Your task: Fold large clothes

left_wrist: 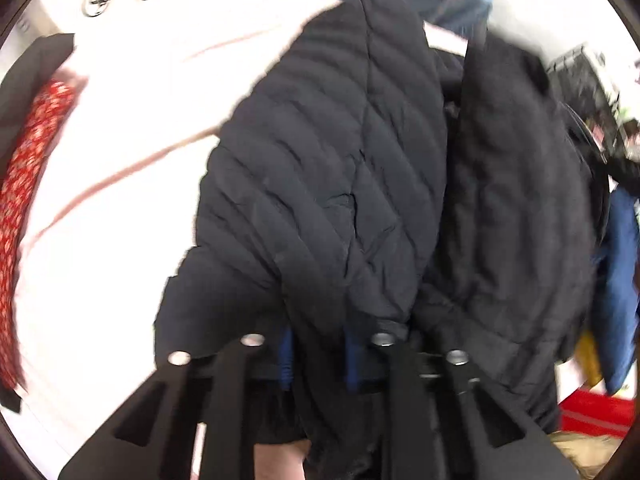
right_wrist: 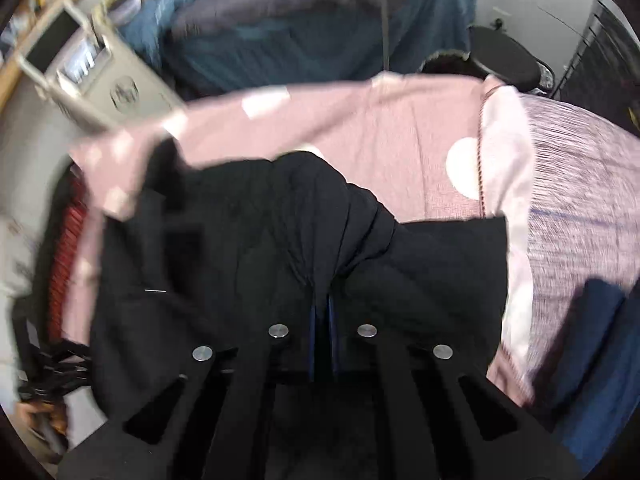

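Under the left wrist camera, a black quilted padded jacket (left_wrist: pixel 340 184) is spread over a pale pink sheet (left_wrist: pixel 120 200); its hem is pinched by the left gripper (left_wrist: pixel 318 360). From the right wrist, bunched jacket fabric (right_wrist: pixel 280 240) is clamped between the nearly closed right gripper (right_wrist: pixel 322 336), on pink dotted bedding (right_wrist: pixel 400 132).

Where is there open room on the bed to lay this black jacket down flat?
The widest bare stretch is the pink sheet beyond the black quilted jacket, up to the teal bedding. In the left wrist view, more lies between the jacket and the red patterned cloth. Crowded: the near right, by the blue item.
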Motion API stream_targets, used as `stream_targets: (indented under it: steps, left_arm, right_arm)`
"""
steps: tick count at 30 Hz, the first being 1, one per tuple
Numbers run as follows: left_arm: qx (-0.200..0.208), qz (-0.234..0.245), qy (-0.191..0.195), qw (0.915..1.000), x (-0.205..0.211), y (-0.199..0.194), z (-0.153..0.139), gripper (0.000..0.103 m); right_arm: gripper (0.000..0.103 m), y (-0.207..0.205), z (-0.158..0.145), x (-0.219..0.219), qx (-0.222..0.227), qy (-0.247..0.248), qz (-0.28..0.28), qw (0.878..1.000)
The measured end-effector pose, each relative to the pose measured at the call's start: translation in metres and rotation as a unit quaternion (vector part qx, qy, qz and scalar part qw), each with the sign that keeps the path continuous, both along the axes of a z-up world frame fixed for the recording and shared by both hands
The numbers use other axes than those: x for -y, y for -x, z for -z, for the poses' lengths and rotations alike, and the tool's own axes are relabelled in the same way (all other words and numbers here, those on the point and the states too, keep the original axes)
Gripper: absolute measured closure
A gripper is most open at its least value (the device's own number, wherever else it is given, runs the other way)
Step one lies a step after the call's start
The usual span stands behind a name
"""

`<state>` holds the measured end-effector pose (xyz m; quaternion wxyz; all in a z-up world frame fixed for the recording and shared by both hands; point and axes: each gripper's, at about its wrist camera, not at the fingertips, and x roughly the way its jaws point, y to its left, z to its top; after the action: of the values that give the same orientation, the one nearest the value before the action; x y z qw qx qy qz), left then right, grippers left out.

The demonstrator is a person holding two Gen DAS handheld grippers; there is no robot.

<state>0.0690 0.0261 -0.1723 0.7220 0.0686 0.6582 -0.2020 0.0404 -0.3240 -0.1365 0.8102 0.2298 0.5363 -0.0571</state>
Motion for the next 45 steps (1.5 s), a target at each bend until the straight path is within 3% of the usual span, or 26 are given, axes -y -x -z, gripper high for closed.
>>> stream_targets:
  steps: [4, 8, 11, 13, 17, 18, 21, 23, 24, 26, 27, 28, 30, 34, 36, 38, 42, 45]
  left_arm:
    - [0.054, -0.027, 0.028, 0.9978, -0.021, 0.010, -0.055, 0.096]
    - [0.137, -0.053, 0.046, 0.9881, -0.043, 0.011, -0.125, 0.096]
    - [0.233, -0.077, 0.043, 0.9684, -0.061, 0.001, -0.189, 0.096]
    - [0.273, -0.102, 0.048, 0.9555, -0.074, -0.006, -0.218, 0.097]
    - [0.339, -0.132, 0.049, 0.9300, -0.098, -0.042, -0.268, 0.097]
    - [0.362, -0.139, 0.051, 0.9203, -0.105, -0.046, -0.282, 0.097]
    - [0.400, -0.154, 0.034, 0.9027, -0.124, -0.068, -0.296, 0.097]
    - [0.378, -0.195, 0.049, 0.9035, -0.138, -0.088, -0.290, 0.093]
    - [0.362, -0.212, 0.063, 0.9057, -0.149, -0.097, -0.282, 0.088]
    - [0.312, -0.256, 0.058, 0.9131, -0.164, -0.114, -0.252, 0.061]
    - [0.301, -0.275, 0.039, 0.9124, -0.169, -0.118, -0.237, 0.033]
    - [0.286, -0.296, 0.020, 0.9111, -0.174, -0.118, -0.220, 0.017]
    - [0.250, -0.311, 0.005, 0.9169, -0.183, -0.109, -0.182, 0.017]
    - [0.161, -0.318, -0.053, 0.9328, -0.192, -0.070, -0.110, 0.017]
    - [0.131, -0.306, -0.065, 0.9408, -0.187, -0.043, -0.081, 0.017]
    - [0.106, -0.290, -0.075, 0.9482, -0.178, -0.027, -0.062, 0.017]
    - [0.068, -0.262, -0.056, 0.9610, -0.144, -0.005, -0.042, 0.017]
    - [0.068, -0.228, -0.030, 0.9708, -0.111, -0.002, -0.045, 0.017]
  right_arm:
    - [0.098, 0.038, -0.073, 0.002, 0.073, -0.013, 0.037, 0.997]
    - [0.099, 0.068, -0.146, 0.014, 0.150, -0.004, 0.073, 0.986]
    - [0.099, 0.094, -0.202, 0.023, 0.216, 0.010, 0.094, 0.972]
    - [0.099, 0.105, -0.231, 0.028, 0.249, 0.022, 0.099, 0.963]
    - [0.099, 0.129, -0.276, 0.034, 0.312, 0.041, 0.116, 0.942]
    - [0.099, 0.134, -0.289, 0.032, 0.332, 0.059, 0.108, 0.935]
    - [0.099, 0.134, -0.304, 0.030, 0.362, 0.097, 0.084, 0.923]
    - [0.098, 0.125, -0.293, 0.048, 0.345, 0.070, 0.116, 0.929]
    - [0.093, 0.118, -0.275, 0.065, 0.322, 0.029, 0.151, 0.934]
    - [0.072, 0.107, -0.242, 0.085, 0.275, -0.027, 0.171, 0.946]
    - [0.040, 0.100, -0.219, 0.093, 0.240, -0.047, 0.179, 0.953]
    - [0.024, 0.098, -0.188, 0.100, 0.195, -0.055, 0.209, 0.957]
    - [0.024, 0.111, -0.137, 0.101, 0.137, -0.049, 0.270, 0.952]
    - [0.024, 0.130, -0.059, 0.076, 0.024, -0.055, 0.264, 0.963]
    - [0.024, 0.138, -0.039, 0.058, 0.006, -0.062, 0.251, 0.966]
    - [0.024, 0.129, -0.028, 0.031, -0.017, -0.053, 0.206, 0.977]
    - [0.024, 0.086, -0.017, -0.039, -0.006, -0.065, 0.073, 0.995]
    - [0.024, 0.048, -0.007, -0.107, -0.010, -0.059, -0.056, 0.997]
